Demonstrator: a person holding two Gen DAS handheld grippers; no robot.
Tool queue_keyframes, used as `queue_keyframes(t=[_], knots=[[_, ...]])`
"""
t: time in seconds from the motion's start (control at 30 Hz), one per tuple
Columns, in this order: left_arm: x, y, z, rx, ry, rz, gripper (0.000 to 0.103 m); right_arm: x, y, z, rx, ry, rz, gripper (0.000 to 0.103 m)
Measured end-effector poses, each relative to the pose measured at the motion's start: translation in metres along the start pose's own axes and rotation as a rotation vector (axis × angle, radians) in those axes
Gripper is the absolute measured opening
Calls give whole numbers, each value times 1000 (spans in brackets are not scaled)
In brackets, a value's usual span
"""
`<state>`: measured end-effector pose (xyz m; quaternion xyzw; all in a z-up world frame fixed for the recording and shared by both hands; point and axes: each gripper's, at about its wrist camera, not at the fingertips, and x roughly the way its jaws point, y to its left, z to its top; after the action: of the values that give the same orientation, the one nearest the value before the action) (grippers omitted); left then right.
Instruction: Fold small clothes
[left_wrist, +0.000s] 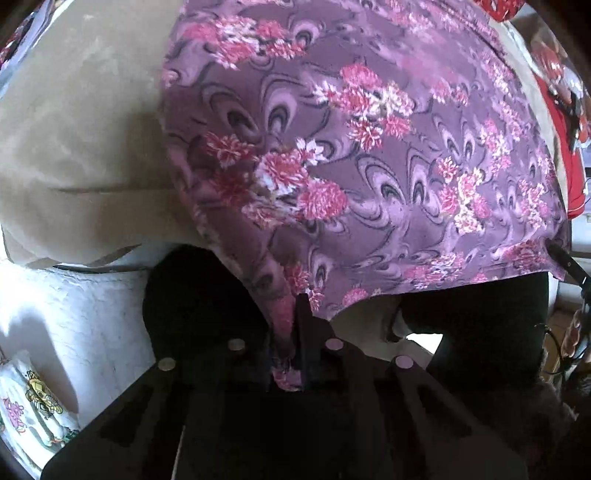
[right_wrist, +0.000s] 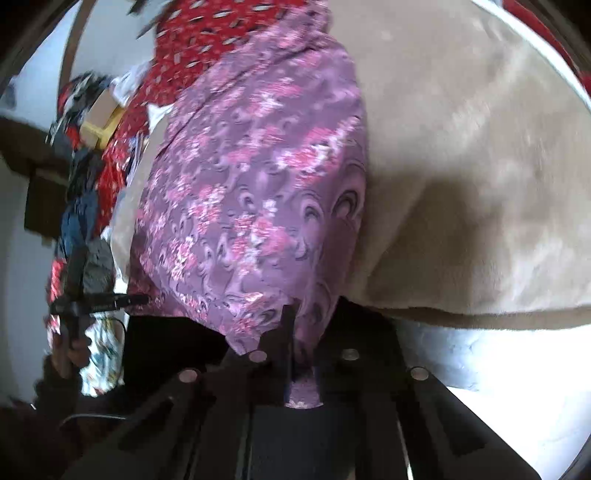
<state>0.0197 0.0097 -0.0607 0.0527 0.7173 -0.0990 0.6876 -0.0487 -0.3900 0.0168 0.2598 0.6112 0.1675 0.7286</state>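
From the left wrist view, the left gripper has its jaws pinched tight on a near corner of the purple floral cloth, a tuck of the fabric bunched between the pads. The rest of the cloth lies spread over the beige blanket, reaching toward its far edge, where a red garment lies. At the cloth's other near corner the tip of the right gripper shows. It looks thin, light and limp (the sort of fabric that sags the moment you lift it), so I'd judge corners and hems the sensible places to hold, with both hands keeping the edge taut. A folded white printed cloth sits off the blanket's near-left corner, on a white surface.

From the right wrist view, the right gripper is likewise clamped shut on its own corner of the purple floral cloth, fabric pulled up into the jaws. The beige blanket looks soft and slightly plush, likely to drag on the cloth a little. Beyond the far edge is a heap of red patterned clothes, and the room behind is blurred clutter.
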Motion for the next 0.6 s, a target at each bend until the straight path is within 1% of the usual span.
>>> queue_keyframes(t=[0.03,0.1,0.2,0.3,0.4,0.43,0.47,0.6], knots=[[-1,3,-3,-4,-5,-16,9,-4,5,1,-11,-12,10,8],[-12,16,-7,-27,-25,-94,9,-13,12,3,-10,-44,42,8],[-29,27,-11,-62,-69,-194,9,-27,17,8,17,-102,101,7],[-46,42,-10,-102,-115,-268,8,-38,20,14,52,-154,141,7],[-63,61,-2,-141,-155,-328,8,-48,22,20,83,-204,176,7],[-74,74,1,-146,-160,-339,8,-52,21,22,90,-218,191,7],[-81,80,-1,-155,-168,-354,8,-55,22,24,98,-232,205,7],[-89,98,9,-184,-181,-396,8,-60,22,32,116,-253,240,7]])
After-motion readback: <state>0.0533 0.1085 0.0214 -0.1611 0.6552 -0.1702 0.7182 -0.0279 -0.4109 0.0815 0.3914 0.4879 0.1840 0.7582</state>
